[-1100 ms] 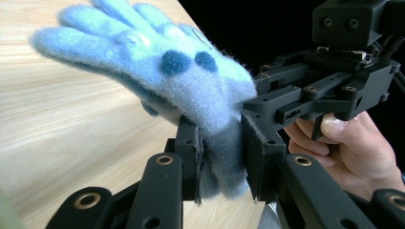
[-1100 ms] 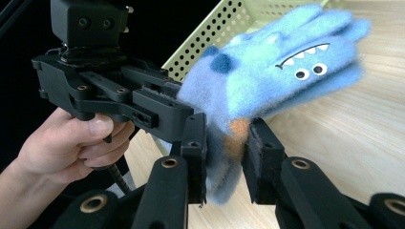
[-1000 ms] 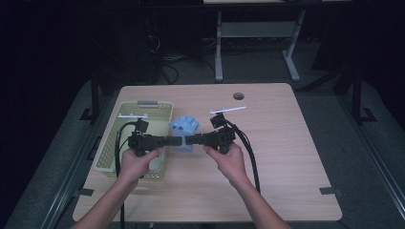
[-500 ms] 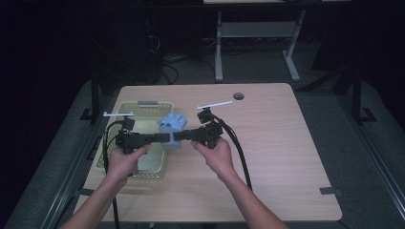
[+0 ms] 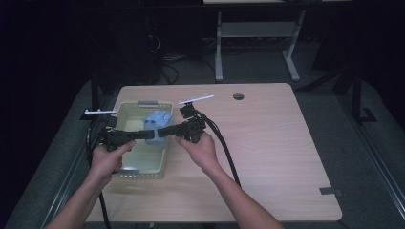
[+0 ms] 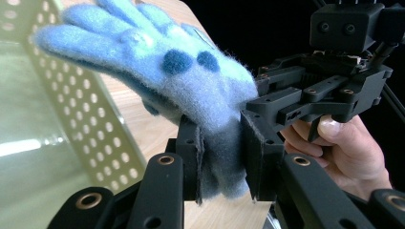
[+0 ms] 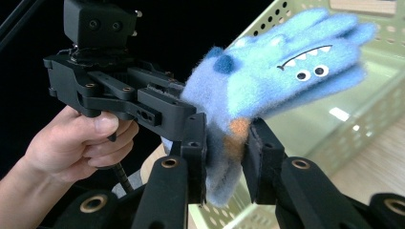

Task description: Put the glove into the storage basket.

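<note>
A fuzzy blue glove (image 5: 157, 119) with a monster face (image 7: 305, 67) hangs in the air over the right part of a pale green perforated basket (image 5: 125, 114). Both grippers grip its cuff end from opposite sides. My left gripper (image 5: 152, 136) reaches in from the left and is shut on the glove (image 6: 157, 71), its pads pressing the cuff. My right gripper (image 5: 162, 130) comes from the right and is shut on the glove (image 7: 277, 71) as well. In the left gripper view the right gripper (image 6: 255, 105) sits just behind the glove. In the right gripper view the left gripper (image 7: 184, 109) does the same.
The basket stands at the left edge of a wooden table (image 5: 267, 143) with a round cable hole (image 5: 238, 96) near its back edge. Cables trail from both grippers toward the person. A metal desk frame (image 5: 258, 33) stands on the dark floor behind.
Both hands have carried the glove to the left, from by the basket's right rim to above the basket. Both grips have stayed on it.
</note>
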Motion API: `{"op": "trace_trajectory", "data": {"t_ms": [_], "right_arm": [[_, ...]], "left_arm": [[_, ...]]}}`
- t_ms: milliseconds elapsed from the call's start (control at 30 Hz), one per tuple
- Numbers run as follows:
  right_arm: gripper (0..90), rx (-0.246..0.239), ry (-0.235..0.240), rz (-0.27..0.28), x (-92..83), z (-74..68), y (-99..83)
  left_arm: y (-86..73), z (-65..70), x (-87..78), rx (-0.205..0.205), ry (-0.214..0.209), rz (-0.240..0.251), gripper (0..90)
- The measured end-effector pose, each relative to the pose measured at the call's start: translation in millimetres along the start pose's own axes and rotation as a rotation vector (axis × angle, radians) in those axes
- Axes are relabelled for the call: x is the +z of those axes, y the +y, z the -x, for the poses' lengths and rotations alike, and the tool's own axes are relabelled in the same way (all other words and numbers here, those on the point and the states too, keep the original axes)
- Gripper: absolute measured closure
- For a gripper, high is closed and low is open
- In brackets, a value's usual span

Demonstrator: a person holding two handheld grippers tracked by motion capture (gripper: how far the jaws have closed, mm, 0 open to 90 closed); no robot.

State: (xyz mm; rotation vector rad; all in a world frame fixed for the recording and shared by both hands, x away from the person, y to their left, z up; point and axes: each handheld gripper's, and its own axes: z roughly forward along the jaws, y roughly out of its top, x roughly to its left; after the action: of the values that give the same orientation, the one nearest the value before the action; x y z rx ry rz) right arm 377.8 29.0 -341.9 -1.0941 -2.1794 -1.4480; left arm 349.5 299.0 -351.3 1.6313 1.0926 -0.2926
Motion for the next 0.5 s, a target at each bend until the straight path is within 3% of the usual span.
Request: {"op": "trace_trajectory", "data": {"t_ms": [500], "right_arm": [[72.4, -0.016, -0.001, -0.024, 36.0, -7.7, 5.0]], "left_arm": [[-3.6, -19.4, -25.9, -0.026, 0.033, -0.015, 71.3]]}}
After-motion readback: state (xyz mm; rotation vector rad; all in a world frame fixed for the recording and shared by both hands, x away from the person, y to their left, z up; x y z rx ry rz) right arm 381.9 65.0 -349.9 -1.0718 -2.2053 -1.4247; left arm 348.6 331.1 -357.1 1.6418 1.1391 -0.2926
